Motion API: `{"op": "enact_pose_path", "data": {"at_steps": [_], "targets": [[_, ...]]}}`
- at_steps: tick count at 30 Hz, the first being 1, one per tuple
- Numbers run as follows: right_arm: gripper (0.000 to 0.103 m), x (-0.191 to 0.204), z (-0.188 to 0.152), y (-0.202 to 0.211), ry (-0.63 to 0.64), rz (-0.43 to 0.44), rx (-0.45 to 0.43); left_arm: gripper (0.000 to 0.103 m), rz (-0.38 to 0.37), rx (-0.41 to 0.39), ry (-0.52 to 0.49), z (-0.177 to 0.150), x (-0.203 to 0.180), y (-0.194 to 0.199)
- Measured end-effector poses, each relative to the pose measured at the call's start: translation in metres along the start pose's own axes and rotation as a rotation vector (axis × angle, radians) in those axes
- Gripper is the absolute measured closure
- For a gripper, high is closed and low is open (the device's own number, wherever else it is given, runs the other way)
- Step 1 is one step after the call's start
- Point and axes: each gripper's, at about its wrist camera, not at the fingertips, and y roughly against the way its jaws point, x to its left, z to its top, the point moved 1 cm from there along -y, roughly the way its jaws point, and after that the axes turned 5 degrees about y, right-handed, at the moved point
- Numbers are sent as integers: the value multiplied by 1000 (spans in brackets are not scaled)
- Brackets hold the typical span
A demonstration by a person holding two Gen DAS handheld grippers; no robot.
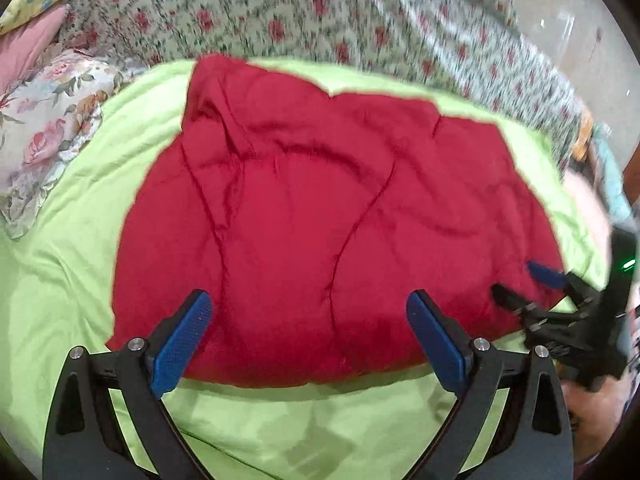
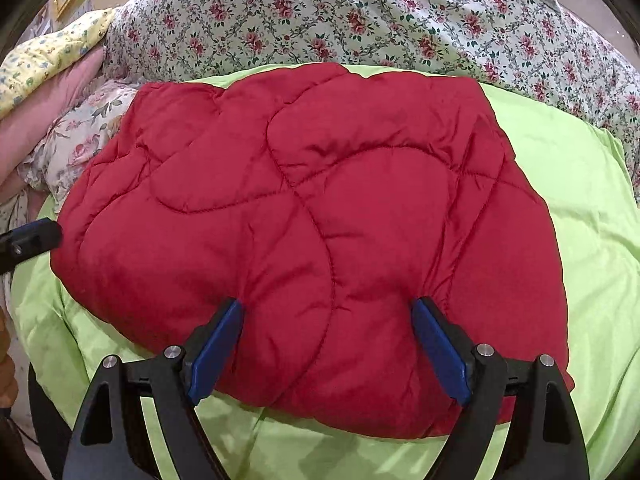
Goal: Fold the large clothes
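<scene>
Black-framed left gripper (image 1: 308, 312) with blue ribbed pads was nearest the lens, jaws spread wide and clasping nothing, its tips hovering at the near edge of the red quilted puffer jacket (image 1: 320, 220). Black-framed right gripper (image 2: 326, 316) with matching blue pads also stood spread, both tips pressed into the jacket's padding near its front edge (the fabric dimpled around each pad) without pinching it.

Jacket material was smooth, slightly glossy, stitched in wavy curved lines, and bundled into a puffy rounded block. It lay centred on the lime-green smooth bedsheet (image 2: 580, 200), which was creased and soft.

Left wrist view was motion-blurred. At its right margin the right gripper (image 1: 516, 282) appeared smeared, touching the jacket's right edge. Only a black fragment of the left gripper showed at the right wrist view's left edge.

Behind lay a white rose-patterned floral quilt (image 2: 360, 16), a pale large-flowered pillow (image 1: 48, 128), a pink cloth (image 1: 28, 44) and a yellow printed cushion (image 2: 48, 60).
</scene>
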Motion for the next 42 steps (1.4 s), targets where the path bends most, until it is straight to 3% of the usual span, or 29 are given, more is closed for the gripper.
{"op": "enact_pose_path", "data": {"at_steps": [3, 5, 9, 16, 23, 29, 33, 37, 42], "targets": [[14, -1, -1, 0, -6, -1, -6, 0, 88, 19, -31, -3, -5, -27], [15, 0, -1, 4, -7, -4, -8, 0, 101, 15, -20, -3, -3, -33], [17, -3, 0, 21, -25, -42, -70, 0, 104, 9, -18, -2, -1, -34], [10, -13, -10, -9, -31, -59, -52, 0, 113, -14, -25, -7, -4, -36], [9, -16, -11, -11, -37, -54, -67, 0, 90, -75, 27, 2, 1, -10], [8, -11, -13, -11, -24, -68, -78, 0, 98, -23, 40, 6, 7, -41], [8, -11, -12, -7, -37, -64, -67, 0, 113, -24, 34, 4, 4, -41], [10, -19, -7, 9, -87, -65, -116, 0, 101, -19, 37, 4, 8, -41], [7, -24, -9, -14, -85, -45, -59, 0, 111, -26, 29, 3, 7, -41]]}}
